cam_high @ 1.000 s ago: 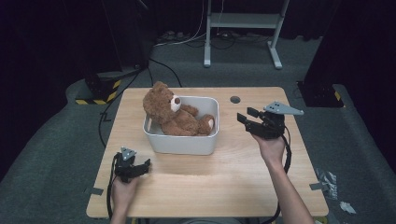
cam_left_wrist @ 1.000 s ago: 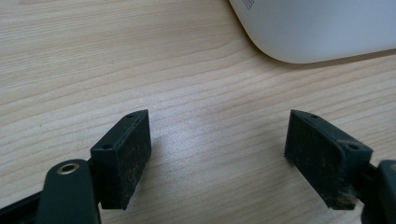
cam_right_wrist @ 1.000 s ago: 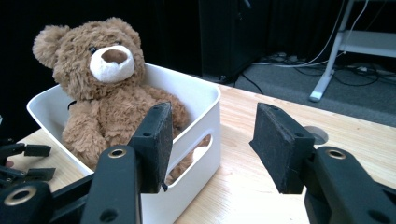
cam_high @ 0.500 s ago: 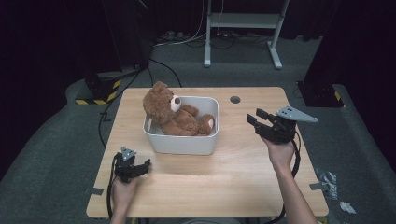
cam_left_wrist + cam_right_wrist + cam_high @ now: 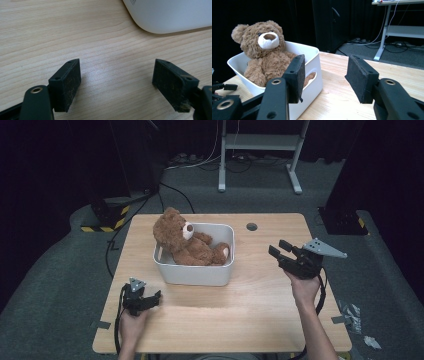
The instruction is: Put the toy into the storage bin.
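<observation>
One teddy bear (image 5: pixel 186 242) sits in one white bin (image 5: pixel 196 272); two hand-held grippers (image 5: pixel 281 251) open.

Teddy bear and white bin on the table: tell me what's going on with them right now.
A brown teddy bear sits inside a white bin on the wooden table. A person holds a gripper in each hand. The right gripper hangs open above the table to the bin's right, jaws pointing at the bear, nothing between them. The left gripper rests low near the bin's front corner, also open and empty. Nothing is being gripped.
</observation>
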